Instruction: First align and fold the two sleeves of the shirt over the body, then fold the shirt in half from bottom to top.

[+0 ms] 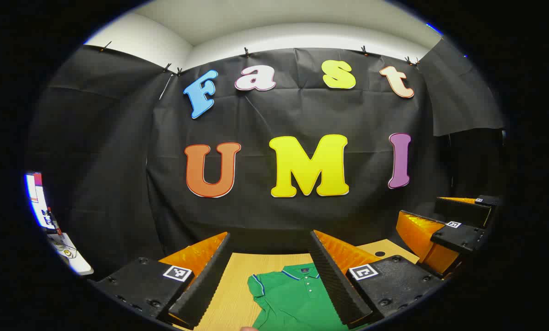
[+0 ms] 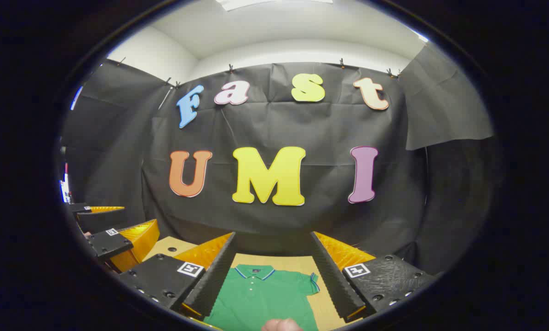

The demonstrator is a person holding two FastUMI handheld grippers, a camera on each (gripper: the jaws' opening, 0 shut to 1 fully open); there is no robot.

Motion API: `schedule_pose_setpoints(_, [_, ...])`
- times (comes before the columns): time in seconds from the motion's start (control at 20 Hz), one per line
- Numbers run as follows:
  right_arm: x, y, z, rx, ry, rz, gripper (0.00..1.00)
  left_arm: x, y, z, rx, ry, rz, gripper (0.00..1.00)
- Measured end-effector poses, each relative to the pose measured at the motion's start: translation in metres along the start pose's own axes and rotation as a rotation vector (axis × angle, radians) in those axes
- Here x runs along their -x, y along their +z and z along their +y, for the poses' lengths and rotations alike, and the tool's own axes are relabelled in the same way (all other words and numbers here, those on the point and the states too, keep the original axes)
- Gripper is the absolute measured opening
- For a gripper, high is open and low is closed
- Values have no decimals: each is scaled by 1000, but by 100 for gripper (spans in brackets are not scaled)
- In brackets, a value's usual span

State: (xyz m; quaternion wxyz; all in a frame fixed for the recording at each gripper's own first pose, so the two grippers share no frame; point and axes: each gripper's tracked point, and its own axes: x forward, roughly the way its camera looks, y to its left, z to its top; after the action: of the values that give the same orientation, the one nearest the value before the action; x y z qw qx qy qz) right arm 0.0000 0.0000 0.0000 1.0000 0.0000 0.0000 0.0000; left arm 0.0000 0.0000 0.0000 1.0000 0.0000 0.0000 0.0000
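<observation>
We hold both sets of jaws wide open and empty above the surface (image 1: 237, 285). Below and ahead of the left gripper (image 1: 270, 276) and the right gripper (image 2: 274, 276) lies the green shirt (image 2: 265, 299), flat, collar away from us. Each gripper sits nearest its own sleeve, neither folded yet.

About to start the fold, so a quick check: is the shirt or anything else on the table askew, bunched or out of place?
Nothing stands out. The green shirt lies flat on the wooden table, collar toward the wall, sleeves spread. Both tongs, left and right, are open above it.
</observation>
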Motion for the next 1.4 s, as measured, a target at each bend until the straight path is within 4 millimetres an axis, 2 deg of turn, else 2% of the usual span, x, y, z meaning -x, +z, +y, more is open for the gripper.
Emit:
schedule_pose_setpoints(0.25, [-5, -10, -10, 13, -32, 28, 95, -3, 1, -2, -8, 2, -4, 100])
schedule_pose_setpoints(0.4, [-7, -7, -16, 5, -37, 17, 95, -5, -1, -3, -3, 7, -2, 100])
schedule_pose_setpoints(0.65, [-12, -18, -21, 8, -45, 35, 95, -6, 1, -9, -11, 4, 1, 100])
schedule_pose_setpoints(0.8, [-14, -16, -21, -1, -35, 26, 95, -6, 0, -8, -14, 5, 2, 100])
schedule_pose_setpoints(1.05, [-22, -24, -28, -10, -31, 40, 95, -10, -4, -14, -16, -11, 10, 100])
schedule_pose_setpoints(1.2, [-36, -37, -39, -5, -32, 74, 95, -16, -7, -17, -9, -14, 17, 100])
schedule_pose_setpoints(1.4, [-67, -67, -64, -6, -30, 150, 95, -29, -9, -16, -21, 3, 19, 100])
